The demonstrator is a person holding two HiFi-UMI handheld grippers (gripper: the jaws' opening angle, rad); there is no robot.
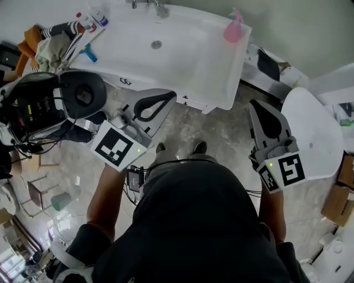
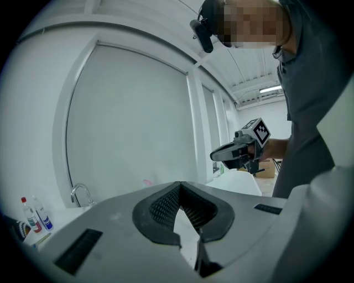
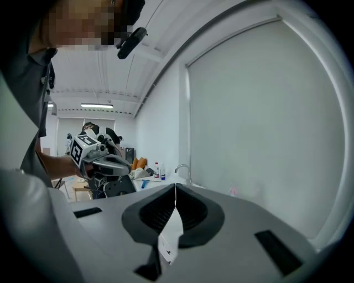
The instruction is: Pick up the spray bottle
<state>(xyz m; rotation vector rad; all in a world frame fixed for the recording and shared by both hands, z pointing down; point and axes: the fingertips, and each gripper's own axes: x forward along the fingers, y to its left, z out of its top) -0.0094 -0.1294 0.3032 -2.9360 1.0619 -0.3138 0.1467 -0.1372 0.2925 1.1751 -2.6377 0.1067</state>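
The pink spray bottle (image 1: 233,27) stands on the far right corner of the white sink (image 1: 182,61). It is only a faint pink spot in the left gripper view (image 2: 147,181) and the right gripper view (image 3: 233,191). My left gripper (image 1: 172,95) is held in the air in front of the sink's near edge, jaws shut and empty. My right gripper (image 1: 254,103) hovers to the right of the sink, below the bottle and well short of it, also shut with nothing in it. Each gripper shows in the other's view: the right gripper (image 2: 239,152) and the left gripper (image 3: 103,160).
A faucet (image 1: 157,8) sits at the back of the sink. Bottles (image 1: 95,19), cloths (image 1: 48,51) and a blue tool crowd the counter's left end. Black equipment (image 1: 52,105) stands at the left. A white rounded fixture (image 1: 312,132) is at the right, with cardboard boxes beyond.
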